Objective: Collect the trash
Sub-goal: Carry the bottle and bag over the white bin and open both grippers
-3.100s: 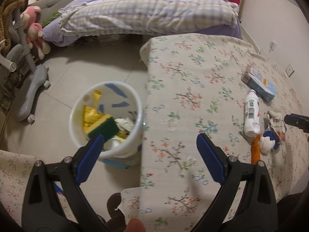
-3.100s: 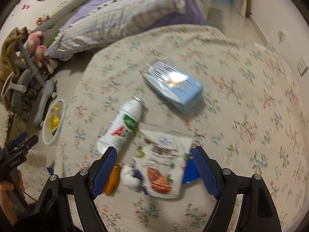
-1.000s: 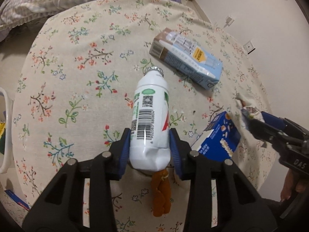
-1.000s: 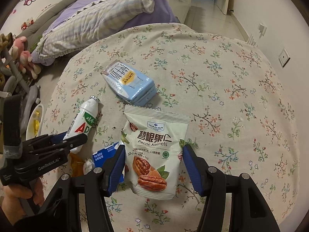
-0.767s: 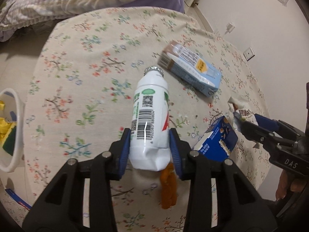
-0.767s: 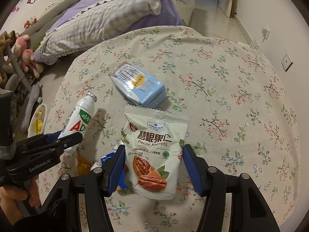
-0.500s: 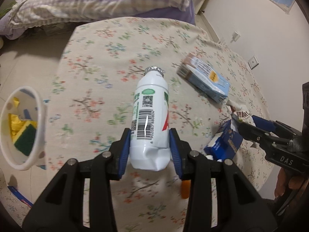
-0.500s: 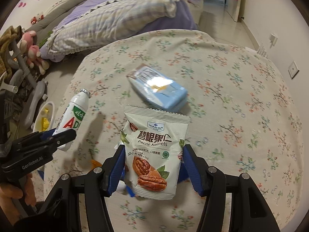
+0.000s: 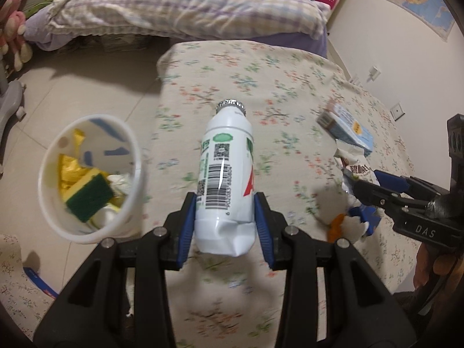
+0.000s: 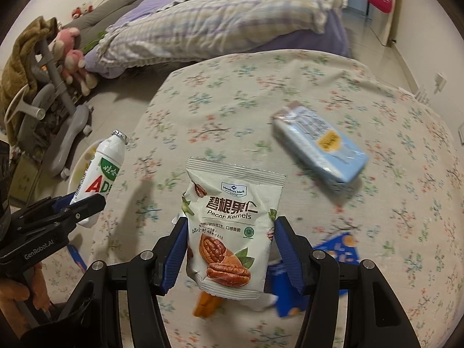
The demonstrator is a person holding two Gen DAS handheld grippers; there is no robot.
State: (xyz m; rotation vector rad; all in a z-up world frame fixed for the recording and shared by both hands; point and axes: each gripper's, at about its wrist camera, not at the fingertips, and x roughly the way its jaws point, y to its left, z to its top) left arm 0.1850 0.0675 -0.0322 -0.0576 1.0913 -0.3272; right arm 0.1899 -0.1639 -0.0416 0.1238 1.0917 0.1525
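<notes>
Left wrist view: the left tongs (image 9: pixel 224 220) are closed on the base end of a white bottle (image 9: pixel 224 179), cap pointing away, held up above the flowered table (image 9: pixel 261 92). The white bin (image 9: pixel 92 174) stands on the floor just beside the table's edge, down to the left, already holding a sponge (image 9: pixel 88 198) and yellow wrappers. The bottle's bottom looks dented where the pads press it, so the hold is on a soft, slick wall; I judge it could squirt out forward if squeezed harder, or tip if swung fast. It is not above the bin, so letting go here would drop it on the table or floor. The bin's mouth is narrow against the bottle's length, and a sideways release could catch the rim and bounce out.

Right wrist view: the right tongs (image 10: pixel 229 242) are closed on the sides of a pecan bag (image 10: pixel 233 226), which stands upright between the pads, clear of the table. The bag is thin and bowed, so it may well slide down out of the pinch. A blue carton (image 10: pixel 320 148), a dark blue box (image 10: pixel 342 249) and an orange scrap (image 10: pixel 204 304) lie on the table uncollected. The left tongs show at the left edge, between this bag and the bin; both heading there together risks a knock.
</notes>
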